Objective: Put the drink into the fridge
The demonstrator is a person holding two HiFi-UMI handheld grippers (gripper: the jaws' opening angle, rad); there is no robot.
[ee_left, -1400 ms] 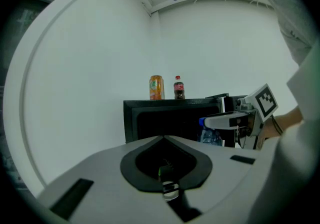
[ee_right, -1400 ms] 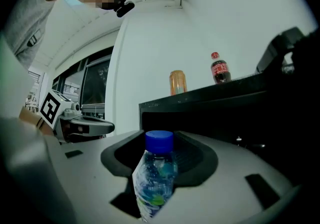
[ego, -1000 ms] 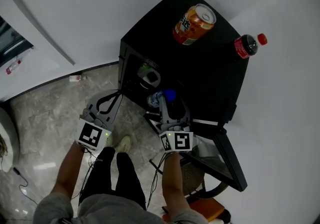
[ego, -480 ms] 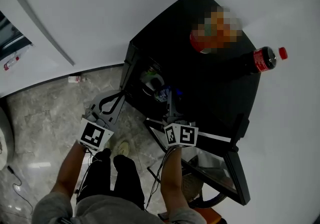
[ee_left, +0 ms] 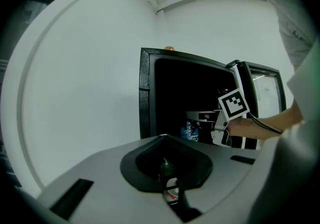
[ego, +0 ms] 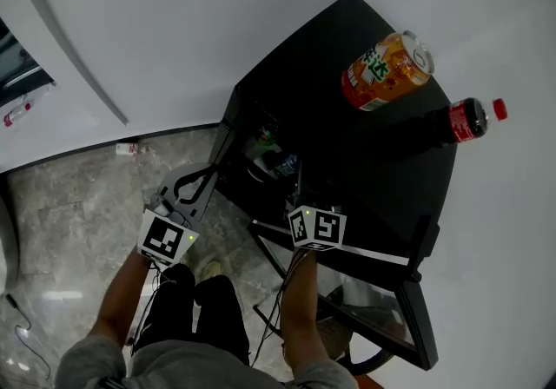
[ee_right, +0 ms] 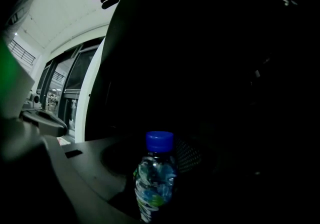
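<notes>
Floor: pale marble tiles under a white wall.
Left gripper: held low over the floor, just left of the fridge opening; its jaws are pressed together with nothing in them.
Fridge: small, black and open at the front, its inside dark.
Water bottle: clear with a blue cap, upright between the right jaws and inside the fridge opening, near its left side.
Right gripper: reaches into the fridge, jaws clamped on the water bottle's body.
Fridge top: an orange drink can and a cola bottle stand apart.
Fridge door: swung wide open at the right.
</notes>
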